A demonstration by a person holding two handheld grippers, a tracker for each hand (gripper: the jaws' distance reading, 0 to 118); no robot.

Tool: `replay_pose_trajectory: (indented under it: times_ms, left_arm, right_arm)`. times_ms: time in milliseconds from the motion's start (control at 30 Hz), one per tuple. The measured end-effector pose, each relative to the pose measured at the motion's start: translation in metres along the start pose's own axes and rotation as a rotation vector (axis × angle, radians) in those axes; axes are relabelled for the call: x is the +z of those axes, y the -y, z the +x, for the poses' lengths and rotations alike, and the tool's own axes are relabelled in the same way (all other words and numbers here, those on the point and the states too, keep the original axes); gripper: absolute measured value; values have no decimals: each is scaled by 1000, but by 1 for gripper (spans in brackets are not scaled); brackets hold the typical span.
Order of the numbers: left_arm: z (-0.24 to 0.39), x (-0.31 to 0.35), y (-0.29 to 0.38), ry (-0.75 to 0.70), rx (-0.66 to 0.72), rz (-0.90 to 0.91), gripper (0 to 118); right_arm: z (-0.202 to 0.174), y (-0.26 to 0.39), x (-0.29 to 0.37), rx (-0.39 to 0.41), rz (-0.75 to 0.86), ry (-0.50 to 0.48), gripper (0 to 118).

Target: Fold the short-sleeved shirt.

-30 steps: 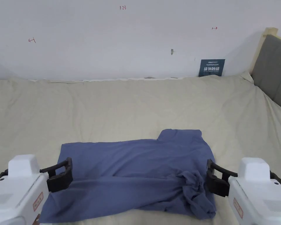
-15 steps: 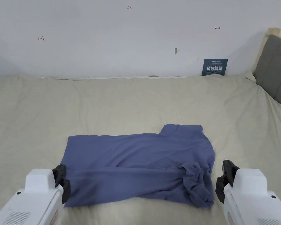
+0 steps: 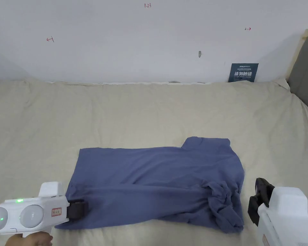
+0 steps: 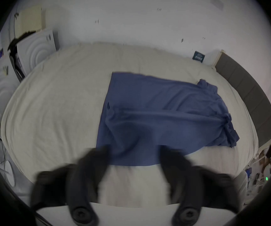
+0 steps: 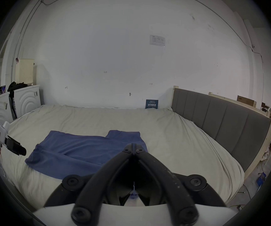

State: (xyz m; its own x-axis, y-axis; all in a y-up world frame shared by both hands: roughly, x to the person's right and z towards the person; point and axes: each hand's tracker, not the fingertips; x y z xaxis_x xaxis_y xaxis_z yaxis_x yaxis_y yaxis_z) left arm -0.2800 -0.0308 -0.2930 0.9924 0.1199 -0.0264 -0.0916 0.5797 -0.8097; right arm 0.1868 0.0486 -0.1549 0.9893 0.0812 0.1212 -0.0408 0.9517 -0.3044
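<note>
Nearest the person, the right tongs (image 5: 134, 148) are sitting off the shirt's (image 3: 156, 182) right side, jaws pressed together on nothing, hanging just clear of the bunched sleeve (image 3: 225, 206) at the shirt's near right corner. Judged from that, they are being kept free for a fresh grip.

The left tongs (image 4: 133, 161) are standing at the shirt's near left corner with jaws spread wide, framing the hem; blur prevents telling whether they are touching the cloth. The spread suggests a pinch on that corner is being prepared.

The shirt is lying crosswise on the bed (image 3: 150, 109), its near long edge already turned over onto the body, so one lengthwise fold appears done. The far sleeve (image 3: 208, 144) is still lying flat, projecting from the shirt's far edge.
</note>
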Motion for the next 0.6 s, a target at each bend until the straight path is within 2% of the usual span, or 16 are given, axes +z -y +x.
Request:
replay_pose_trajectory:
  times_ms: [33, 100, 233, 267, 300, 400, 433, 467, 500, 533, 567, 600]
  left_arm:
    - [1, 2, 0, -11, -9, -2, 113]
    - [-6, -12, 2, -70, 20, 16, 111]
    - [-14, -36, 7, -93, 33, -34, 109]
    - [-17, -41, 9, -98, 43, -41, 105]
    - [-28, -57, 11, -95, 44, -52, 94]
    - [-25, -62, 24, -91, 28, -86, 51]
    - [-19, -55, 28, -104, 11, -60, 50]
    - [-15, -50, 30, -108, -6, -38, 43]
    - [-12, -47, 30, -101, -7, -46, 19]
    - [-12, -45, 30, -85, -14, -39, 8]
    - [-23, -58, 25, -38, -5, -33, 8]
    - [-23, -57, 23, -50, 5, -40, 7]
  right_arm:
    - [0, 1, -2, -3, -7, 2, 1]
    - [-1, 6, -7, -12, -28, 5, 1]
    - [-3, 14, -21, -7, -70, 13, 1]
    - [-3, 15, -24, -5, -80, 13, 1]
    - [-3, 17, -27, -5, -89, 16, 1]
    - [-3, 22, -35, -15, -117, 17, 1]
    - [-2, 24, -38, -22, -130, 15, 1]
    - [-2, 26, -41, -32, -144, 12, 2]
    - [0, 28, -45, -41, -163, 8, 2]
    - [1, 30, -50, -54, -188, 6, 2]
    - [4, 34, -58, -67, -233, 4, 2]
    - [6, 37, -67, -84, -273, 5, 7]
